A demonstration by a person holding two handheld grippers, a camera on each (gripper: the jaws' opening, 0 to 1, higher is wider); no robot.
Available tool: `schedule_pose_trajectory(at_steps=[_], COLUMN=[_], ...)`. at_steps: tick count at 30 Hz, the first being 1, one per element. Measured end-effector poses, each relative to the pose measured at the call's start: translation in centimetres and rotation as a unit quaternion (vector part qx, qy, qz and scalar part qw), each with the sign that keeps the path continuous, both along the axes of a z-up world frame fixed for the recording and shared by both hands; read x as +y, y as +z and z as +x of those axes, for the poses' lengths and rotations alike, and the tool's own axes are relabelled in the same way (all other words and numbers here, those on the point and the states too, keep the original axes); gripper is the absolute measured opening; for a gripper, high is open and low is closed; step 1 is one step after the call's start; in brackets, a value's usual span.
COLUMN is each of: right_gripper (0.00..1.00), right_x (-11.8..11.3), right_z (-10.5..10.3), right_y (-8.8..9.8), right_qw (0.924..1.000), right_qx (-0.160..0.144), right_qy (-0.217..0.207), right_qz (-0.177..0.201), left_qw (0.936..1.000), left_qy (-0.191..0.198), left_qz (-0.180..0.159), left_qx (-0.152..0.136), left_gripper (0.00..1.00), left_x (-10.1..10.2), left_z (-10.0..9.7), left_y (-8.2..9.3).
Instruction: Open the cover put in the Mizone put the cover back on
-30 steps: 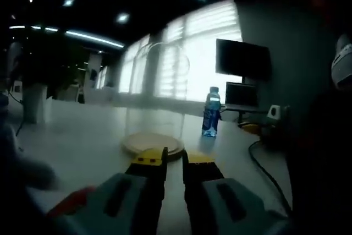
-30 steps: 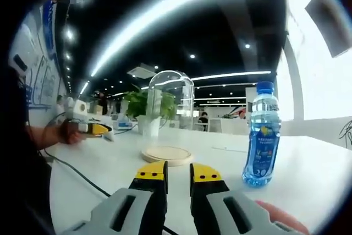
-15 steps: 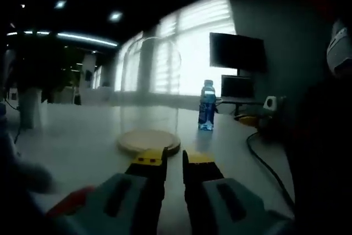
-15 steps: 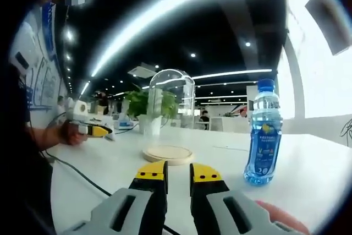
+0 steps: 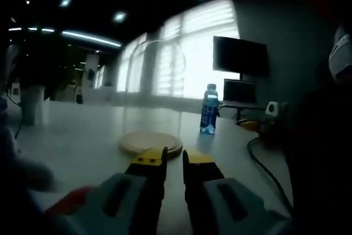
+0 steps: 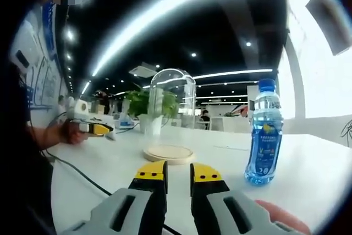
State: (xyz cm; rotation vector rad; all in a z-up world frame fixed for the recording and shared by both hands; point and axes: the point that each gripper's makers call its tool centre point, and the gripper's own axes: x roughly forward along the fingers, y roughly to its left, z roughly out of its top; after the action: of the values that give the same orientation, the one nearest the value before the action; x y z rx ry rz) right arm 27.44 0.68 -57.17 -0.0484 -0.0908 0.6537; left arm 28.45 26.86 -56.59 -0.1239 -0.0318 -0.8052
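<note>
Glass cover (image 6: 171,111) seated on its wooden base (image 6: 168,154) on the tabletop (image 6: 308,175); Mizone bottle (image 6: 264,133) upright, well right of the base. Left gripper (image 5: 174,159) and right gripper (image 6: 177,172), nearly closed, empty. Lift the cover vertically to avoid tipping it.

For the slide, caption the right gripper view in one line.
Shut tongs face a glass dome on its wooden base, with a blue bottle standing apart on the white table.
</note>
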Motion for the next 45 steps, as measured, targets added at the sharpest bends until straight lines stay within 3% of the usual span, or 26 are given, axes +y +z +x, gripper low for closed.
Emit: schedule_pose_trajectory(at_steps=[3, 8, 15, 20, 29, 36, 45], right_gripper=[0.11, 0.11, 0.11, 0.11, 0.11, 0.12, 0.14], right_x=[0.0, 0.1, 0.1, 0.2, 0.3, 0.4, 0.4], right_z=[0.0, -0.1, -0.1, -0.1, -0.2, -0.1, -0.2], right_y=[0.0, 0.0, 0.0, 0.0, 0.0, -0.1, -0.1], right_qw=[1.0, 1.0, 1.0, 1.0, 1.0, 1.0, 1.0], right_qx=[-0.001, -0.002, 0.0, -0.001, 0.0, 0.001, 0.0], right_qy=[0.001, 0.001, 0.002, 0.002, 0.005, 0.004, 0.005], right_qz=[0.0, -0.002, -0.003, -0.004, -0.001, -0.003, -0.005], left_qw=[0.9997, 0.9999, 1.0, 0.9999, 0.9995, 0.9999, 1.0], left_qy=[-0.003, -0.001, -0.007, -0.004, 0.007, -0.004, -0.002], left_qz=[-0.021, 0.012, -0.005, 0.013, -0.024, 0.007, 0.003], left_qx=[-0.008, -0.007, 0.003, -0.006, 0.019, 0.011, 0.008], left_gripper=[0.12, 0.1, 0.1, 0.1, 0.1, 0.11, 0.13], left_x=[0.1, -0.1, 0.2, -0.1, 0.8, -0.1, 0.0], left_z=[-0.2, 0.0, 0.0, -0.1, 0.5, 0.1, 0.1], left_y=[0.8, -0.2, 0.0, -0.2, 0.0, -0.5, -0.2])
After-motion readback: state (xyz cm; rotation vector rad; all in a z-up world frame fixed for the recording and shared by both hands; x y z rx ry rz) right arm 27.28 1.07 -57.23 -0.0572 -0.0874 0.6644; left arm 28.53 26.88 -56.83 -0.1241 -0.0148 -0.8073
